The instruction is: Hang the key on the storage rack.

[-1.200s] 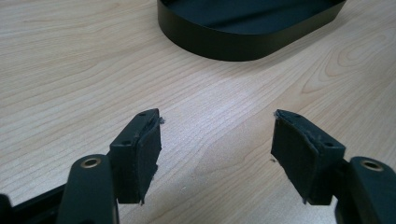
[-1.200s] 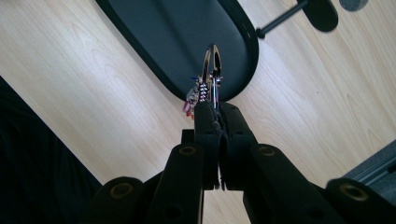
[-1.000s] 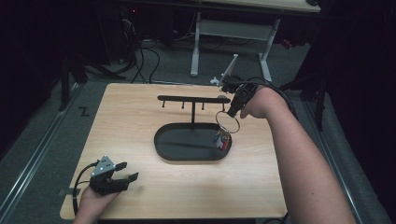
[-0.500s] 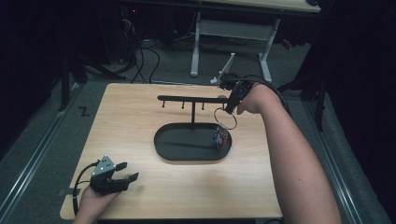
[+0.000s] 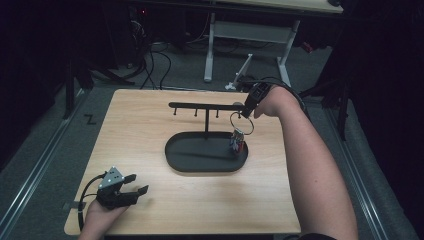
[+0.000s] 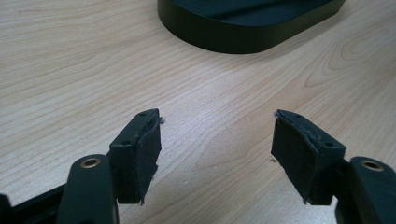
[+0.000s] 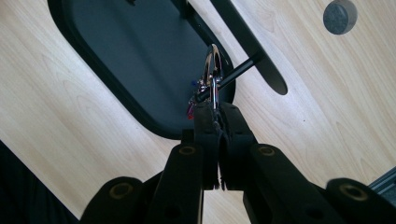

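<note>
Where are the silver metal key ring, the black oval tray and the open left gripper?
silver metal key ring [image 5: 241,123], high view, lower rim.
black oval tray [image 5: 200,155], high view, bare floor.
left gripper [image 6: 217,140], left gripper view, midway between its fingertips.

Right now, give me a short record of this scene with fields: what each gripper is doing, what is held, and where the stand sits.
right gripper: shut on key ring, beside the right end of the stand's bar
key ring: metal ring with a colourful tag hanging below it
left gripper: open, holding nothing, at the table's near left corner
stand: black crossbar with pegs on a post
tray: black oval base, mid-table
table: light wood
</note>
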Demonstrator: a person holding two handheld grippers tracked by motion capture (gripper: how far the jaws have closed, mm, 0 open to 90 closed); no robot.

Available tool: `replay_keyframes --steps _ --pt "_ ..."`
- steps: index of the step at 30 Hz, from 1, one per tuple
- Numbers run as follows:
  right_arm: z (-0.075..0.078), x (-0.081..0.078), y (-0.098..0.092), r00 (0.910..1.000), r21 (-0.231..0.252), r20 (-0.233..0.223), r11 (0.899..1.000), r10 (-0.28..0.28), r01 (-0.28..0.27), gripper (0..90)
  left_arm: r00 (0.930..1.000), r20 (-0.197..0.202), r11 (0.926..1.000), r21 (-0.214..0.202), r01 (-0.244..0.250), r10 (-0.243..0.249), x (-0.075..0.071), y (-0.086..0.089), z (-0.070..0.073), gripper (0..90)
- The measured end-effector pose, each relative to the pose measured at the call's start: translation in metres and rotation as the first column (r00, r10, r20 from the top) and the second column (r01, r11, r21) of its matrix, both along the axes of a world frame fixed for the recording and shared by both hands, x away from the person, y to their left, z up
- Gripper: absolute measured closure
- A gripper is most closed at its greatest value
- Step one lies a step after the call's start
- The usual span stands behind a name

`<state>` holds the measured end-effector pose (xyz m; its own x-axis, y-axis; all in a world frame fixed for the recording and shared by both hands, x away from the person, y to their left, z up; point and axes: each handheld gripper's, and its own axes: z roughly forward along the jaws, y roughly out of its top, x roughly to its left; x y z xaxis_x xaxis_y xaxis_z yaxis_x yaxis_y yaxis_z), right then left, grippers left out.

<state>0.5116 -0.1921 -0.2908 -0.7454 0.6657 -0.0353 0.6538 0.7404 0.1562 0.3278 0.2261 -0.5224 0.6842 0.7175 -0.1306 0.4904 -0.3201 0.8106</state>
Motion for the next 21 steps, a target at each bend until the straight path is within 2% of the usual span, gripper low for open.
replay_keyframes --steps 3,6,10,13,17,21 --pt "-0.0010 0.0004 -0.0001 0.9997 0.005 -0.003 1.000 -0.024 0.024 87.5 1.0000 0.005 1.0000 -0.001 -0.002 0.002 -0.0007 0.0000 0.0002 33.3" --pt "-0.0015 0.0016 -0.0013 0.9997 0.005 -0.001 1.000 -0.023 0.023 87.5 1.0000 0.005 1.0000 -0.004 -0.001 0.001 -0.0010 0.0003 0.0003 33.3" --pt "0.0000 0.0031 -0.0028 0.9998 0.033 0.011 0.999 -0.019 0.019 87.4 1.0000 0.003 1.0000 -0.005 -0.001 0.001 -0.0009 0.0005 0.0000 33.3" --pt "-0.0007 0.0054 -0.0048 0.9988 0.030 0.006 0.998 -0.048 0.048 87.4 1.0000 0.005 1.0000 -0.006 -0.001 0.001 -0.0008 0.0002 0.0002 33.3" --pt "-0.0023 0.0082 -0.0057 0.9994 0.036 0.010 0.999 -0.033 0.032 87.4 1.0000 0.004 1.0000 -0.005 -0.003 0.003 -0.0008 0.0009 0.0003 33.4" --pt "-0.0055 0.0092 -0.0055 0.9991 0.043 0.001 0.998 -0.043 0.042 87.1 1.0000 0.005 1.0000 -0.005 -0.002 0.002 -0.0012 0.0010 0.0005 33.4"
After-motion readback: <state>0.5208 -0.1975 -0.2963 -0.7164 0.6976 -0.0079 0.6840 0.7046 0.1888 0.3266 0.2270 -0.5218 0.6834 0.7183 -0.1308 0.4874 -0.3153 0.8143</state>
